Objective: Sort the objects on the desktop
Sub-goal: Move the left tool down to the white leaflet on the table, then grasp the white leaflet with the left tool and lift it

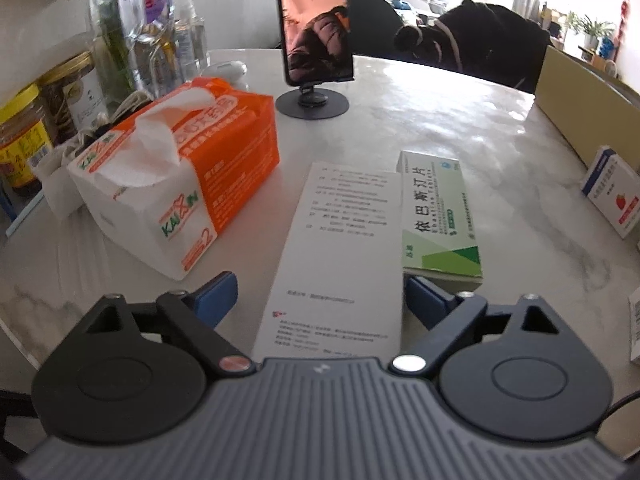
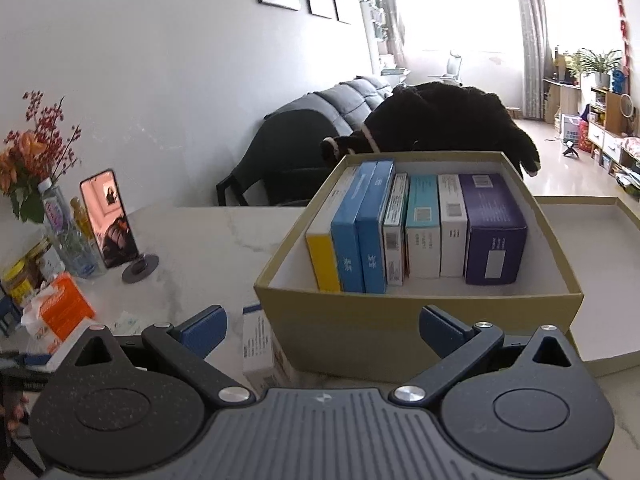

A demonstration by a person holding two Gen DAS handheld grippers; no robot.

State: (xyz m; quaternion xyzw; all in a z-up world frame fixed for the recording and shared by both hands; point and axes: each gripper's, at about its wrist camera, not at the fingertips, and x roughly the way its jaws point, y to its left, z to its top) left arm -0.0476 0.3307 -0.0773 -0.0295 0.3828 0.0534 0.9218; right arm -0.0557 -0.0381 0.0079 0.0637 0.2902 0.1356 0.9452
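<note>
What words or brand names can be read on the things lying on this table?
"KAIXIN" and a big "2": tissue pack.
"依巴斯汀片": green and white medicine box.
Leaflet between the open left gripper fingers: print too small.
Strawberry box: too blurred.
Boxes in the cardboard box: labels unreadable.

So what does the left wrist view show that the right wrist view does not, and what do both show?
Only the left wrist view shows the printed leaflet lying flat between the open left gripper fingers, the green and white medicine box beside it, and a strawberry-marked box.

Only the right wrist view shows the inside of the cardboard box with its row of upright medicine boxes, in front of the open right gripper.

Both show the orange tissue pack, the phone on its stand and the marble table.
</note>
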